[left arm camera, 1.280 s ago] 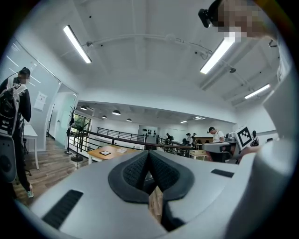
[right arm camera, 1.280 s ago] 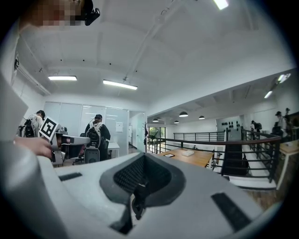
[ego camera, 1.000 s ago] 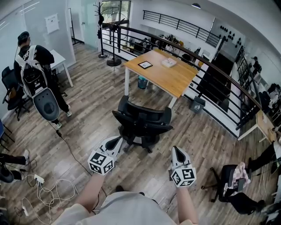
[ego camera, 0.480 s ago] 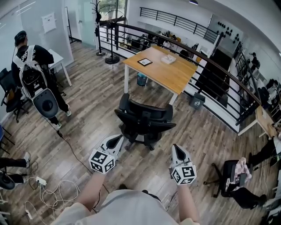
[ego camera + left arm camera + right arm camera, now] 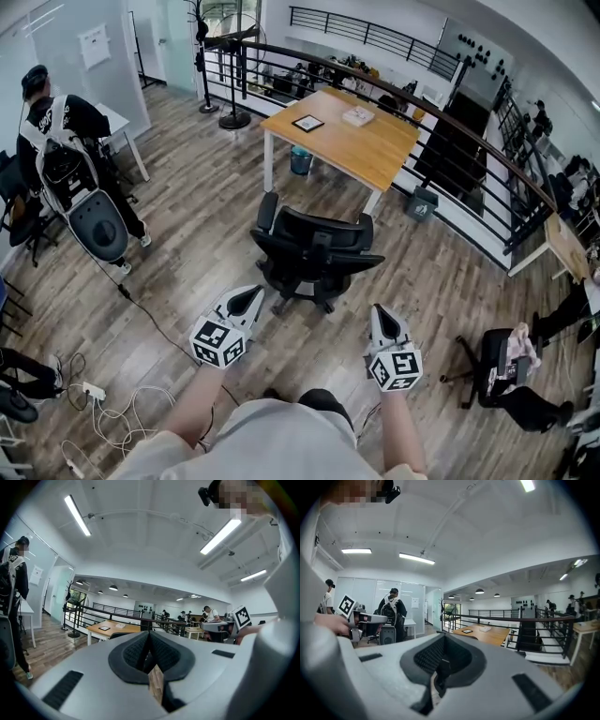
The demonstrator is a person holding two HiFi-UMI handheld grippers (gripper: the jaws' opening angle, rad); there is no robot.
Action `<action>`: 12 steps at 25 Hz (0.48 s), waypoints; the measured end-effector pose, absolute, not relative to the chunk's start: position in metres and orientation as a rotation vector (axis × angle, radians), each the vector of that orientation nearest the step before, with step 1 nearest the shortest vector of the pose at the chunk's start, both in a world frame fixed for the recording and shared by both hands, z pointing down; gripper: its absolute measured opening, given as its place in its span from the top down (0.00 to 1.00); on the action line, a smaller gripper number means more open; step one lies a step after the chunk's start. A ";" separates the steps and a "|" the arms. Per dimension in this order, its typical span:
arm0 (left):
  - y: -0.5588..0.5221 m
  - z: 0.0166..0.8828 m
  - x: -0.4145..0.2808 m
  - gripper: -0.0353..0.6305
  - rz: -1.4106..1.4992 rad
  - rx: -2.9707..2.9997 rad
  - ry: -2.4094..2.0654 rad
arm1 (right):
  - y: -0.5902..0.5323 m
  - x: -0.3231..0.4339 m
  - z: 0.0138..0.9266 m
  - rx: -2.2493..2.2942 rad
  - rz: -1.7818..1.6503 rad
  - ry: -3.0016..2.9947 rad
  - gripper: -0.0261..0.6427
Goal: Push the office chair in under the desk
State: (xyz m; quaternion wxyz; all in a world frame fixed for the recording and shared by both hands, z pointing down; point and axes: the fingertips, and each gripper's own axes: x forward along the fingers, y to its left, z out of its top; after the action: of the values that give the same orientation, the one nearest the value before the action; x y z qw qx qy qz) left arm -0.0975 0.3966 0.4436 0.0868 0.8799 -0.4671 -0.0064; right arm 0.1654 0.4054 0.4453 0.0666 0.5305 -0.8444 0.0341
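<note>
Both grippers advanced: left gripper (image 5: 246, 298), right gripper (image 5: 382, 319), jaws shut, empty, near office chair (image 5: 314, 253) standing apart from far desk (image 5: 347, 141); off-centre push risks swivel.

Left gripper (image 5: 249, 294), right gripper (image 5: 381, 311): pale grey shells, black ribbed pads (image 5: 165, 654), black-white marker cube (image 5: 217, 343) at rear. Wearer: beige short-sleeve shirt (image 5: 272, 439).

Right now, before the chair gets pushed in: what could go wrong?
1. The left gripper and right gripper are shut, short of the office chair; narrow tips may slip or swivel it.
2. Its arms look about as wide as the desk leg gap; they may catch.
3. A blue bin sits under the desk.
</note>
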 end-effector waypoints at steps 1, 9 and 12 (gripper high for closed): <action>0.396 0.443 -0.100 0.95 -0.019 2.622 -1.391 | 0.405 0.163 0.445 1.599 0.103 -2.545 0.96; 0.388 0.449 -0.114 0.90 -0.004 2.612 -1.412 | 0.399 0.155 0.448 1.604 0.084 -2.540 0.96; 0.382 0.450 -0.116 0.78 0.008 2.607 -1.427 | 0.393 0.159 0.447 1.637 0.076 -2.527 0.93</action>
State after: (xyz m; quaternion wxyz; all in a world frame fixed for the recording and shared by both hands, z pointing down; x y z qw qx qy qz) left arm -0.1159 0.3822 0.4498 0.0849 0.8740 -0.4784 0.0028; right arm 0.1586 0.3927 0.4466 0.0648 0.5422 -0.8373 0.0251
